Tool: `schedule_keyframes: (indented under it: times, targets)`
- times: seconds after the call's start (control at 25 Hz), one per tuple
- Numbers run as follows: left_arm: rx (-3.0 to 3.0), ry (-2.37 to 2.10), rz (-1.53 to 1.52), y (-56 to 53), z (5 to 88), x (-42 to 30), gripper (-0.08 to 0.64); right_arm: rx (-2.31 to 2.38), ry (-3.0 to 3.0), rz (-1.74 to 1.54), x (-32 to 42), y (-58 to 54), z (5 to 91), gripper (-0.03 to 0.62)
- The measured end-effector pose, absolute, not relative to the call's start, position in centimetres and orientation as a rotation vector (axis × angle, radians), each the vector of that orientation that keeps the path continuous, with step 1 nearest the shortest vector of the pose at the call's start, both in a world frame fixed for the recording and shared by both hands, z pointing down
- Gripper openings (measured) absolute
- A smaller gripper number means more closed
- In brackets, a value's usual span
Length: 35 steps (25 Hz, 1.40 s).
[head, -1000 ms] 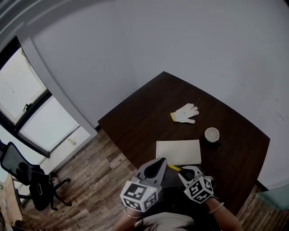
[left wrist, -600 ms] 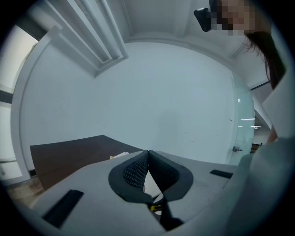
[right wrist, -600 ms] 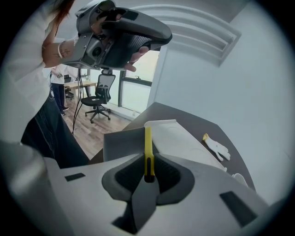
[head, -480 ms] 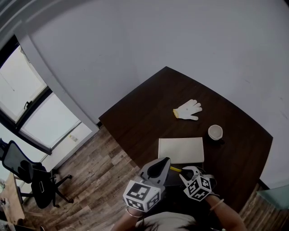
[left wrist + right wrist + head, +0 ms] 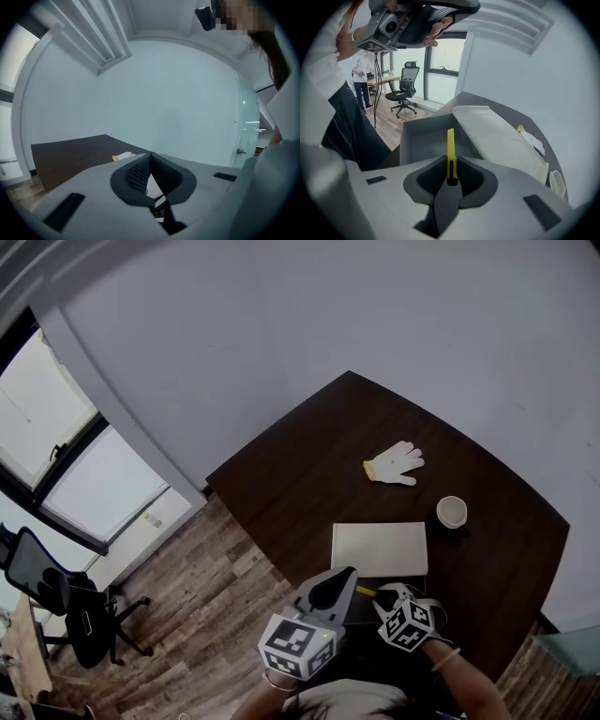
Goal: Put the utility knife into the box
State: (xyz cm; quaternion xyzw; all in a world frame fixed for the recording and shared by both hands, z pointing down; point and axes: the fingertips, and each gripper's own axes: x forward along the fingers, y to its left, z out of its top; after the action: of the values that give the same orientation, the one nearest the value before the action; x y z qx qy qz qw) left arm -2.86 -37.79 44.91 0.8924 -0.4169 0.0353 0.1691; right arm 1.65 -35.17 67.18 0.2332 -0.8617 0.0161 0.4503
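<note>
The right gripper held the thin yellow utility knife tight between its jaws. The knife stuck straight out, and its tip pointed at the open pale grey box. The box was just in front of it, at the near edge of the dark brown wooden table. The knife was not inside the box yet. The box's flat white lid lay open on the far side of the box. The left gripper was beside the right one. Its jaw tips were pressed together with nothing in them. Farther back on the table lay a white cloth glove with a yellow cuff. A small round white cup stood near the lid. A black office chair stood on the wooden floor, well away from the table.
</note>
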Motion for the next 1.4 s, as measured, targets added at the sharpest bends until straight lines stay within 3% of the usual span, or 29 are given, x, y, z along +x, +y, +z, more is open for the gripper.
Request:
schedule_keyframes:
  times: [1.4]
  targets:
    - [2.494, -1.2, 0.11, -38.8, 46.4, -4.4, 0.018, 0.382, -2.006, 0.187, 1.4, -35.1, 71.7, 0.074]
